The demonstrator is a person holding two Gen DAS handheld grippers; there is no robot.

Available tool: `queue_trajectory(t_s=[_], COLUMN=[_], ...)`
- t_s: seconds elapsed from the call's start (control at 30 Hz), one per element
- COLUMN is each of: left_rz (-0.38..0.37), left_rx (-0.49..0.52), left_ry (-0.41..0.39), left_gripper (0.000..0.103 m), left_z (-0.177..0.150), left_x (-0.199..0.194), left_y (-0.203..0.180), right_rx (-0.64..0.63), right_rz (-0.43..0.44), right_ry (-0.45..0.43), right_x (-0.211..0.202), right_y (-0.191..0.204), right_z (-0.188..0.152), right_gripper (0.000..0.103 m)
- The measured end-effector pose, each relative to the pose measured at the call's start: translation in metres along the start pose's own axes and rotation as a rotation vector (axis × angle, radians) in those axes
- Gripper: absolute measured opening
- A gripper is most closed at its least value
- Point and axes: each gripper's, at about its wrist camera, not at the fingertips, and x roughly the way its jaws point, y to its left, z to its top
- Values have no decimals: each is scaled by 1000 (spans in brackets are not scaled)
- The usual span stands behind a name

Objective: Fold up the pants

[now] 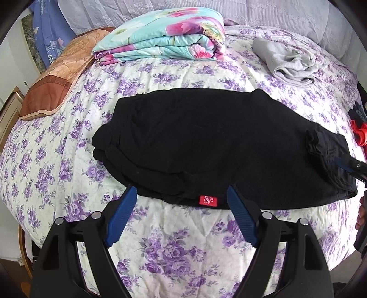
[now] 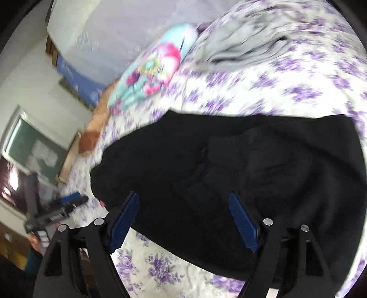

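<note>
Left wrist: pants beyond fingers.

A bedspread printed with purple roses on white covered the bed. Toward its far side lay a folded quilt in turquoise with large pink flowers. Left of the quilt, an orange-brown pillow sat at the bed's edge. A crumpled grey garment lay on the bedspread to the quilt's right, well apart from it. Behind them ran a pale lilac lace-patterned cover. In the blurred right wrist view, a framed picture leaned against the wall beside the bed.
</note>
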Motion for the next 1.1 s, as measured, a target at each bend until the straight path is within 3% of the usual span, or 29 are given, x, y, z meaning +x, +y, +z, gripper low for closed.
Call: queue_trajectory(t_s=[0.13, 0.2, 0.27, 0.4, 0.5, 0.6, 0.7, 0.87, 0.93, 1.0, 1.1], left_rz=[-19, -14, -4, 5, 26, 24, 38, 38, 32, 24, 13], left_rx=[-63, -94, -124, -187, -232, -264, -277, -327, -329, -315, -284], left_ry=[8, 14, 24, 43, 51, 57, 57, 86, 94, 97, 96], left_gripper=[80, 80, 80, 80, 80, 80, 80, 80, 80, 80, 81], left_z=[-3, -5, -7, -11, -15, -21, -29, -43, -45, -44, -41], left_x=[-1, 1, 1, 0, -1, -4, -8, -2, 1, 3, 6], left_y=[7, 12, 17, 29, 36, 40, 42, 53, 54, 52, 47], right_rx=[204, 305, 359, 322, 153, -195, -468, -637, -611, -541, -415], right_rz=[18, 9, 54, 102, -32, -238, -356, -488, -473, -447, -356], right_ry=[-194, -224, -253, -225, -137, 2, 77, 123, 126, 126, 101], right_x=[-64, -81, -90, -77, -52, -8, 25, 58, 63, 61, 46], right_y=[-60, -88, -102, -94, -63, -6, 35, 50, 43, 36, 22], right_z=[-1, -5, -9, -10, 2, 8, -8, -24, -20, -13, 2], right_gripper=[81, 81, 82, 82, 82, 82, 82, 81, 72, 48, 28])
